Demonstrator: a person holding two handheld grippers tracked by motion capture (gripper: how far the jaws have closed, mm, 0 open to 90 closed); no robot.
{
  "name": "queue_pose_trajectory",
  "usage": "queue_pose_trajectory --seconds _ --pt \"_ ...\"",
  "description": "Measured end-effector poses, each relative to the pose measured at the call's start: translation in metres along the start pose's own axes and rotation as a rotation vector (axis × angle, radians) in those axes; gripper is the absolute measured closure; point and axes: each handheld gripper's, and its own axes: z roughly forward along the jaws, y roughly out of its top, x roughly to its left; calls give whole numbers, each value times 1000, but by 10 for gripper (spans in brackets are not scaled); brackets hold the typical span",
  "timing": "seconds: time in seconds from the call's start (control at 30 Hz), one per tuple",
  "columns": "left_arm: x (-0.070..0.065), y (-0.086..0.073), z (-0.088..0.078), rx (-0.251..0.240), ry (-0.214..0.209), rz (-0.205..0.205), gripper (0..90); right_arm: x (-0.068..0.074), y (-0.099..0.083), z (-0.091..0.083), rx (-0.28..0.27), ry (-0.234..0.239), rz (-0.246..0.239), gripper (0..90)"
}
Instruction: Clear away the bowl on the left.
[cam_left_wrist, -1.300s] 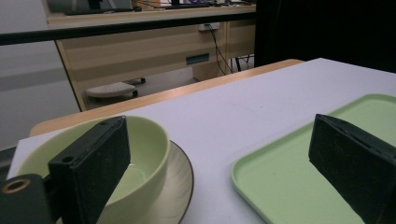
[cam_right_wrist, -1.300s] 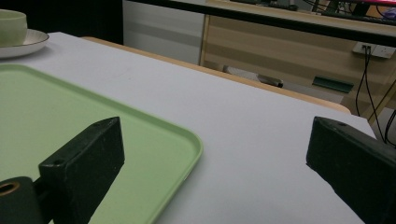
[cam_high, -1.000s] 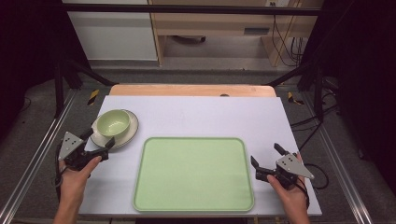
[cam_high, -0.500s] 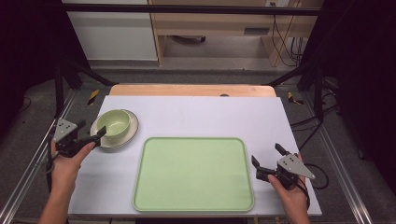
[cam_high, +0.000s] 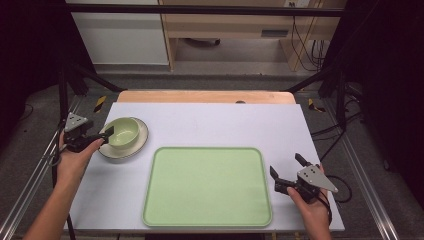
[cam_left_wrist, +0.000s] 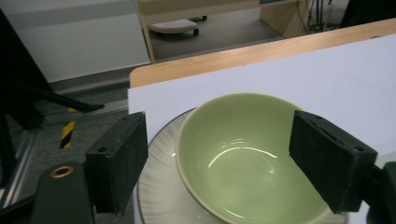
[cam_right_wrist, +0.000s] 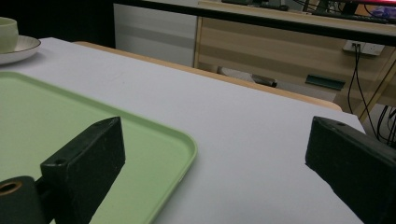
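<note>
Reaching in from the left edge of the bench (cam_high: 210, 120), the left hand-held gripper (cam_high: 100, 137) sits right at the green bowl (cam_high: 123, 132), its black jaws spread either side of the bowl's near rim. In the left gripper view the bowl (cam_left_wrist: 243, 154) lies between the two pads (cam_left_wrist: 119, 161), with a gap showing on both sides, so nothing is grasped; the jaws have just been closing a little around it and are released, not yet pressing. The bowl stands upright on a pale ribbed saucer (cam_high: 137, 147), at the left part of the bench, just beyond the far left corner of the green tray (cam_high: 207, 187). The tray lies flat in the middle of the near half of the bench.

The right hand-held gripper (cam_high: 289, 171) is held low at the tray's right edge, jaws wide apart and released, with nothing between them. In the right gripper view its jaws frame the tray's corner (cam_right_wrist: 154, 140) and the bare white bench top (cam_right_wrist: 243, 135), with the bowl and saucer (cam_right_wrist: 18, 46) far off at the upper left.
</note>
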Motion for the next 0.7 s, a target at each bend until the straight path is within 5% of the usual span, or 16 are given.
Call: queue_pose_trajectory --seconds 0.7 --pt "6 9 18 66 44 9 302 1 0 0 13 1 -5 52"
